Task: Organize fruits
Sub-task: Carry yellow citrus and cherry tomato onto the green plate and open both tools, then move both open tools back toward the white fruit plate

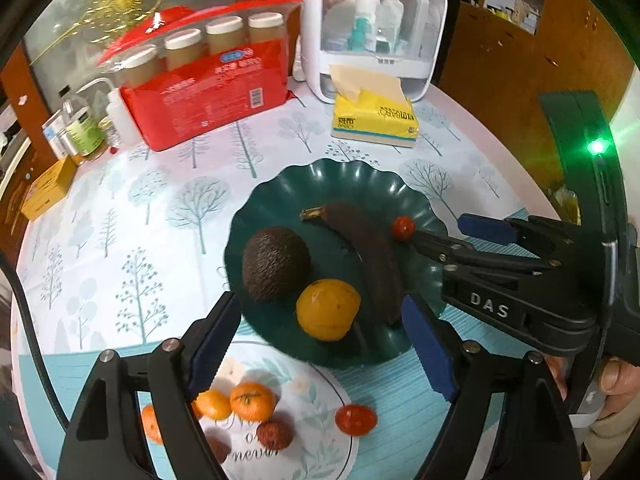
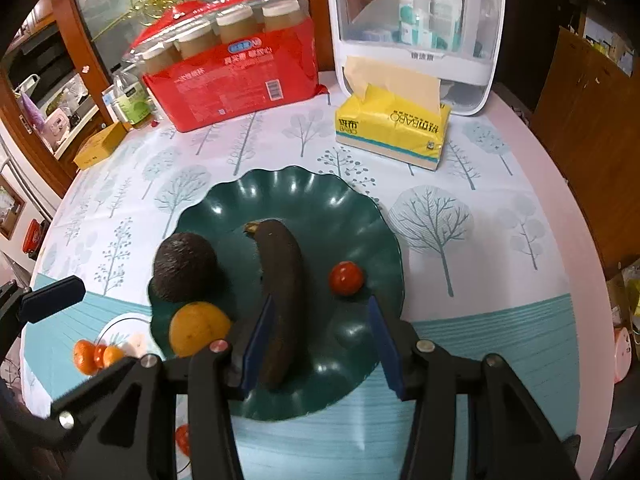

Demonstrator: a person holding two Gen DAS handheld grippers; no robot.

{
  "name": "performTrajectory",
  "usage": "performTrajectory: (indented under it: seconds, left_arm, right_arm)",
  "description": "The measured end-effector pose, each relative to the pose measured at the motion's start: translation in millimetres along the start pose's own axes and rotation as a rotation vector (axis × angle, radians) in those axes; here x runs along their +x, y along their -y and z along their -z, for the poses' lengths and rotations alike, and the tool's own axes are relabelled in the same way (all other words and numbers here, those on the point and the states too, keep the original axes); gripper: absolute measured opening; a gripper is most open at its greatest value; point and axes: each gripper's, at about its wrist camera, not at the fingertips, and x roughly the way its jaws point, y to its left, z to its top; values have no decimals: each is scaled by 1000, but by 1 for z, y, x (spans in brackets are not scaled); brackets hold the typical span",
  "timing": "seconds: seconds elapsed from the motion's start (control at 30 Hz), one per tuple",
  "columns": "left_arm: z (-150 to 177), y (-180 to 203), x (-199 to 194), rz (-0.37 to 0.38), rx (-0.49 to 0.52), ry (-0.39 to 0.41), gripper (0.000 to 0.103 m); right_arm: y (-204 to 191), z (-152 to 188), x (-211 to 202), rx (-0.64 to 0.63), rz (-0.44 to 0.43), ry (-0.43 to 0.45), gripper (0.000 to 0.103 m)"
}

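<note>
On green plate (image 2: pixel 352 216): glossy, scalloped rim; I see cherry tomato (image 2: pixel 346 278), blackened banana (image 2: pixel 280 292), bumpy avocado (image 2: pixel 186 266), smooth orange (image 2: pixel 198 328).
Right gripper (image 2: pixel 320 340): fingers wide, empty.
Left gripper (image 1: pixel 320 344): wide, empty.

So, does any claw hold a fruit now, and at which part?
No. Both are open and empty: the right claw hangs over the green plate near the small tomato; the left claw hovers over the orange fruit.
</note>
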Motion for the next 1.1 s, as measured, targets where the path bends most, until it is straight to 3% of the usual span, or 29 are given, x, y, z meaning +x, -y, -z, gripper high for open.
performTrajectory:
  seconds: [0.6, 0.87, 1.1]
  left_arm:
    - [45, -25, -101, -70, -91, 88, 82]
    - [57, -64, -139, -126, -138, 133, 85]
    - [68, -103, -147, -164, -165, 146, 85]
  right_arm:
    - [-28, 35, -88, -18, -22, 99, 50]
    - [-57, 48, -114, -91, -65, 119, 51]
    - [-87, 53, -116, -105, -118, 88, 51]
